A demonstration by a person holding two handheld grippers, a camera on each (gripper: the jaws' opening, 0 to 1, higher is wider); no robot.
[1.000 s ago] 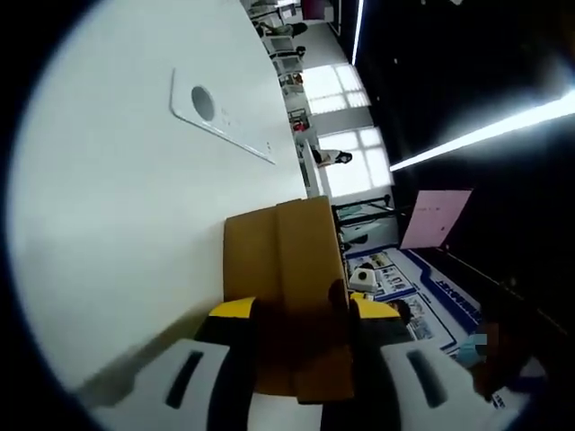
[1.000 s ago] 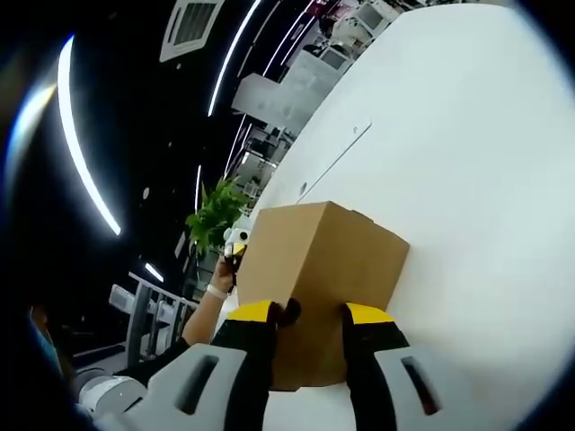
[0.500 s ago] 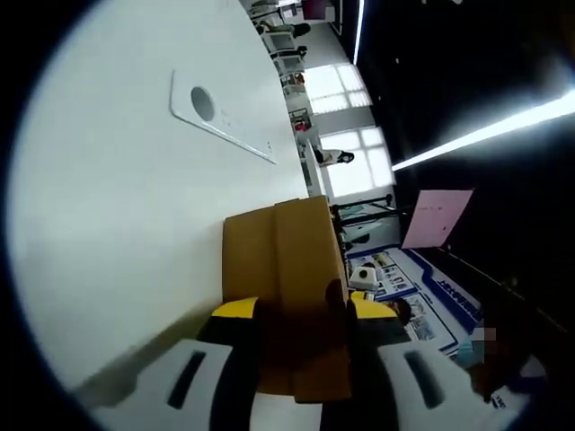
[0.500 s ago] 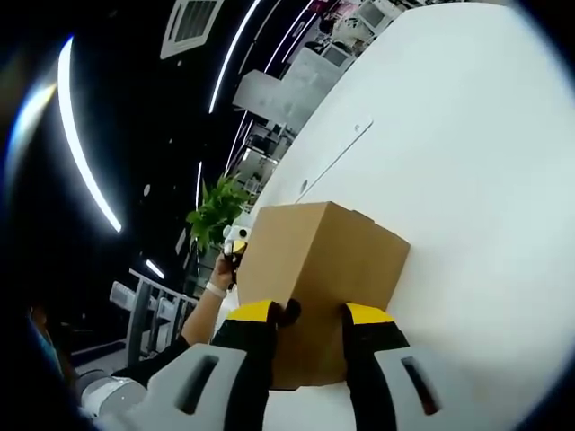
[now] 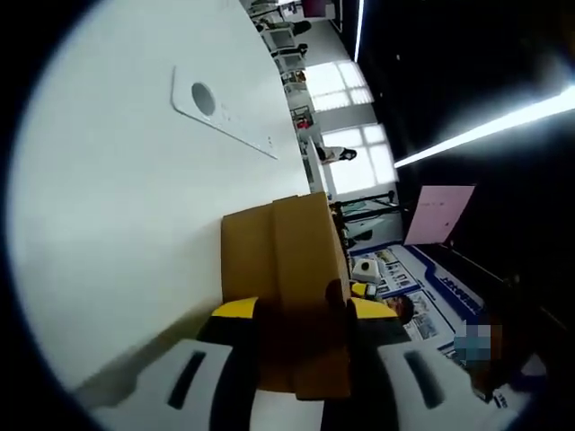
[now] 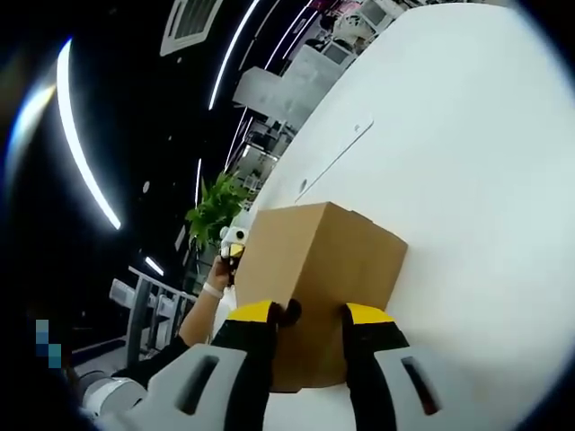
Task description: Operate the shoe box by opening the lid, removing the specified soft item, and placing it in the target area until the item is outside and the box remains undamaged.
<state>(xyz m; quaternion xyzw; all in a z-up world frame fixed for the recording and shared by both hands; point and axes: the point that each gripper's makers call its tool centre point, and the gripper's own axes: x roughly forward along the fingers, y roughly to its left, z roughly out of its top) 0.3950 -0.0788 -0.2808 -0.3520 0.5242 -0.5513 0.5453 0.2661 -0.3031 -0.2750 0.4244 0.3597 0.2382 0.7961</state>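
Little had shifted over the preceding second: both views had drifted only slightly while the shoe box (image 5: 286,269) stayed clamped from two ends on the white table (image 5: 117,206). Seen from the left gripper view, the left gripper (image 5: 304,310) stood with its yellow-tipped jaws closed on the near end of the brown cardboard, and a seam along the top suggested the lid's edge, still shut. From the right gripper view, the right gripper (image 6: 307,314) likewise pinched the opposite end of the shoe box (image 6: 319,269), with the left gripper (image 6: 234,244) and the person's hand (image 6: 218,274) visible beyond the far corner, beside a green plant (image 6: 216,211). A flat white plate with a round hole (image 5: 220,112) lay farther off on the table, well apart from the box. The cardboard looked light and fairly stiff but liable to crease or dent under a hard squeeze, so the lid's rim, not the thin walls, seemed the place to take hold for lifting. Whether the soft item lay inside could not be told, since the box appeared closed.
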